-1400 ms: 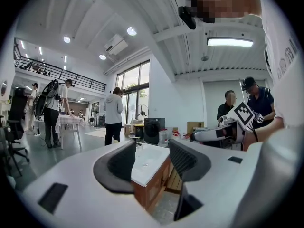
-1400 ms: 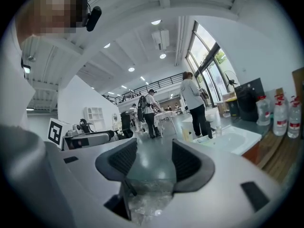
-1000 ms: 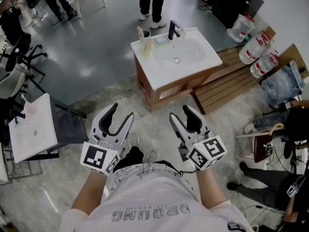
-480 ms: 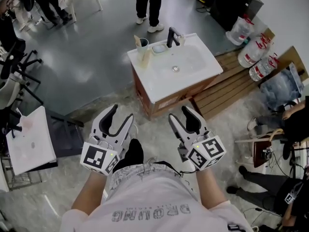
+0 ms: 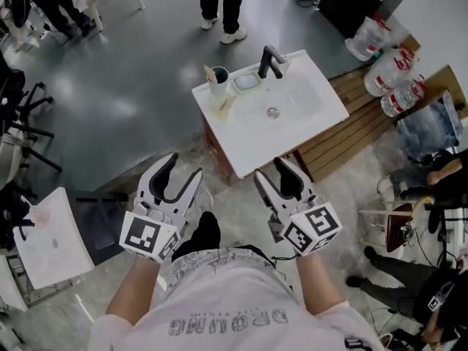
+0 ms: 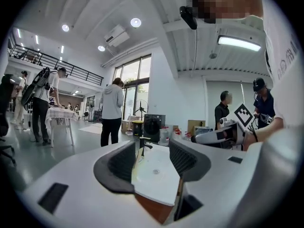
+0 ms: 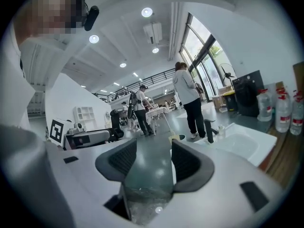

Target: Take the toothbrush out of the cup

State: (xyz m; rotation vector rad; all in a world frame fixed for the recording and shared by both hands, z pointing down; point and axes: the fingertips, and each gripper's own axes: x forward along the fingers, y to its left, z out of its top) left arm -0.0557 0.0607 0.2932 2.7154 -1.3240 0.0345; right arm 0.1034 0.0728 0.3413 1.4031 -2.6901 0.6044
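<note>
Head view: a person holds the left gripper [image 5: 183,171] and the right gripper [image 5: 271,171] side by side in front of the body. Both point toward a white bench [image 5: 245,141] with a basin [image 5: 285,97], which stands well apart from them on the grey floor [image 5: 146,86]. At the bench's far left corner the cup [image 5: 218,75] stands upright beside a soap dish [image 5: 246,82] and a black tap [image 5: 270,60]. The toothbrush [image 5: 208,70] rises from the cup. Another person [image 5: 223,2] stands beyond the bench, and water bottles [image 5: 384,68] sit off to its right.

Left gripper view: the fingers [image 6: 118,163] stand apart with nothing between them, framing the distant bench and tap. The right gripper shows at the frame's right.

Right gripper view: the fingers [image 7: 190,163] also stand apart and empty, with floor seen through the gap. The cup and toothbrush show small just past the right finger, with the tap and basin farther right.
</note>
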